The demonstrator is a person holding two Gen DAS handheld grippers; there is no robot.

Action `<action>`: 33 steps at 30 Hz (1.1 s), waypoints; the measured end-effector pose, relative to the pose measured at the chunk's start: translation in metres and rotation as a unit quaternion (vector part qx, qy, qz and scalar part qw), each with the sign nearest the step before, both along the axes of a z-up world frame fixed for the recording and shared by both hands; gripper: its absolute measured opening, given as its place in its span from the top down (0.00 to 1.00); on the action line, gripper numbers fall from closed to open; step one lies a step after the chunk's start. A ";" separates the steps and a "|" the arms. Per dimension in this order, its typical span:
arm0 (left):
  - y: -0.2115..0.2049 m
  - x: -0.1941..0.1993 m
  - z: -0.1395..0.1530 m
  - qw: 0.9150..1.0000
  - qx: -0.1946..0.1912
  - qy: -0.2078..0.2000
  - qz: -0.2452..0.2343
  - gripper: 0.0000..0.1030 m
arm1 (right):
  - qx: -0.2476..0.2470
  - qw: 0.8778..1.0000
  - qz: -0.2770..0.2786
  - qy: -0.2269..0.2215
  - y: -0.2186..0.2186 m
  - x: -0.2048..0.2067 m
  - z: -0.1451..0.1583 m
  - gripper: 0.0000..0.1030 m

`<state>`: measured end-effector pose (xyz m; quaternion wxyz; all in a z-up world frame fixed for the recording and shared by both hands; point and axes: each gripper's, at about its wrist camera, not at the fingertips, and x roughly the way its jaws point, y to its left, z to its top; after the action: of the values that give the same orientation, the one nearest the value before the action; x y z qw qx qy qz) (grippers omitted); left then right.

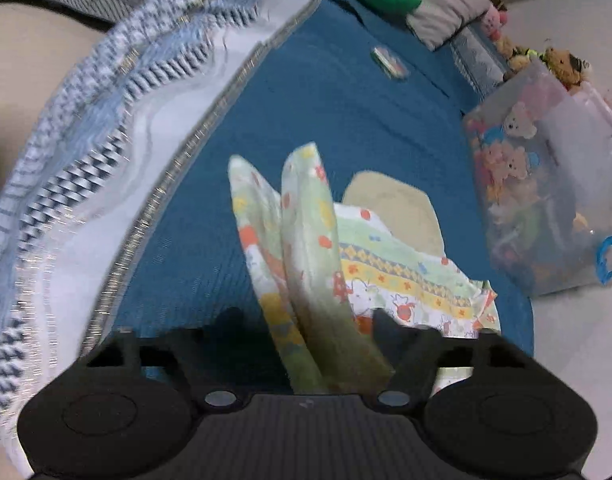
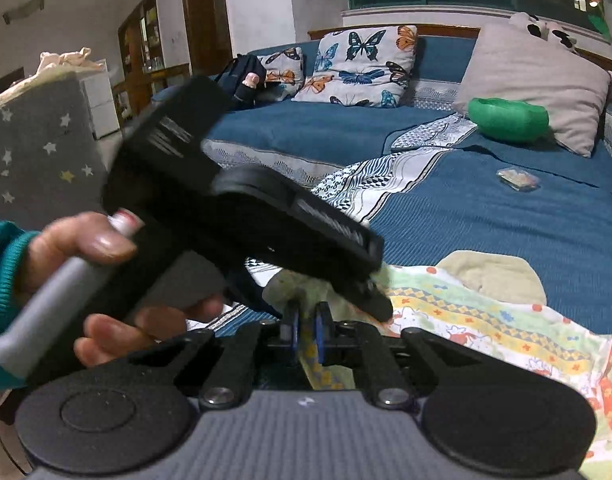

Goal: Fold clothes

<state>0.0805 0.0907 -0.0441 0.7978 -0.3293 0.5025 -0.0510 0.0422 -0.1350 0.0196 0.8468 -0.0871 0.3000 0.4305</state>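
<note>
A child's patterned garment [image 1: 386, 264], white with green and yellow bands and orange figures, lies on the blue bedcover [image 1: 346, 112]. One fold of it rises between the fingers of my left gripper [image 1: 310, 318], whose jaws stand apart around the fold without pinching it. In the right wrist view the garment [image 2: 486, 320] spreads to the right. My right gripper [image 2: 308, 330] is shut on a thin edge of it between blue pads. A person's hand [image 2: 106, 248] holds the left gripper [image 2: 374, 304], its tip down on the cloth just beyond the right gripper.
A cream cloth [image 1: 398, 208] lies under the garment's far side. A blue-and-white patterned quilt [image 1: 106, 140] lies bunched at the left. A green object [image 2: 508, 118], a small packet [image 2: 518, 178] and pillows [image 2: 362, 64] sit farther up the bed. A clear toy box [image 1: 546, 200] stands beside the bed.
</note>
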 end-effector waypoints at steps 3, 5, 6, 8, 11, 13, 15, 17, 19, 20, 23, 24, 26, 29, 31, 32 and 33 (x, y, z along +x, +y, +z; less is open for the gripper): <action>-0.003 0.005 -0.008 1.000 -0.007 0.004 -0.009 0.76 | 0.006 1.000 0.009 0.004 -0.004 -0.001 -0.003 0.94; -0.005 0.006 -0.008 1.000 0.002 -0.001 -0.015 0.81 | 0.012 1.000 0.015 0.009 -0.010 0.000 -0.005 0.94; -0.006 0.006 -0.008 1.000 0.006 -0.003 -0.018 0.81 | 0.015 1.000 0.010 0.014 -0.014 0.002 -0.004 0.91; -0.008 0.005 -0.007 1.000 0.017 -0.009 -0.024 0.82 | 0.019 1.000 -0.006 0.019 -0.027 0.006 -0.004 0.84; -0.014 0.004 -0.003 0.998 0.045 -0.022 -0.038 0.81 | 0.010 0.998 -0.054 0.011 -0.053 0.018 -0.005 0.60; -0.018 0.004 -0.001 0.997 0.063 -0.028 -0.045 0.80 | -0.001 0.995 -0.097 0.006 -0.073 0.032 -0.006 0.51; -0.021 0.004 0.002 0.995 0.078 -0.031 -0.051 0.78 | -0.013 0.988 -0.152 -0.002 -0.097 0.052 -0.007 0.46; -0.024 0.005 0.004 0.994 0.092 -0.034 -0.056 0.78 | -0.024 0.980 -0.196 -0.009 -0.114 0.069 -0.009 0.38; -0.028 0.005 0.007 0.991 0.109 -0.040 -0.063 0.78 | -0.034 0.970 -0.239 -0.009 -0.133 0.089 -0.015 0.32; -0.030 0.005 0.007 0.990 0.115 -0.042 -0.066 0.78 | -0.035 0.966 -0.255 -0.003 -0.140 0.098 -0.019 0.31; -0.032 0.006 0.008 0.988 0.125 -0.044 -0.072 0.78 | -0.032 0.957 -0.286 0.022 -0.157 0.120 -0.031 0.31; -0.032 0.007 0.008 0.988 0.126 -0.044 -0.073 0.78 | -0.030 0.956 -0.291 0.033 -0.160 0.125 -0.036 0.30; -0.032 0.008 0.008 0.988 0.129 -0.045 -0.076 0.76 | -0.026 0.953 -0.296 0.054 -0.161 0.134 -0.046 0.30; -0.032 0.008 0.009 0.987 0.134 -0.045 -0.081 0.76 | -0.012 0.953 -0.292 0.083 -0.162 0.138 -0.057 0.30; -0.032 0.010 0.008 0.986 0.136 -0.046 -0.085 0.76 | -0.015 0.953 -0.291 0.080 -0.158 0.137 -0.060 0.31; -0.032 0.011 0.008 0.986 0.137 -0.045 -0.086 0.76 | -0.015 0.954 -0.290 0.079 -0.157 0.136 -0.061 0.32; -0.033 0.011 0.008 0.985 0.140 -0.046 -0.088 0.78 | -0.014 0.954 -0.287 0.082 -0.155 0.135 -0.060 0.44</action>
<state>0.0913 0.0576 -0.0360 0.8506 -0.1667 0.4944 -0.0650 0.1768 -0.2900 -0.0407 0.9057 0.0265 0.3868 0.1713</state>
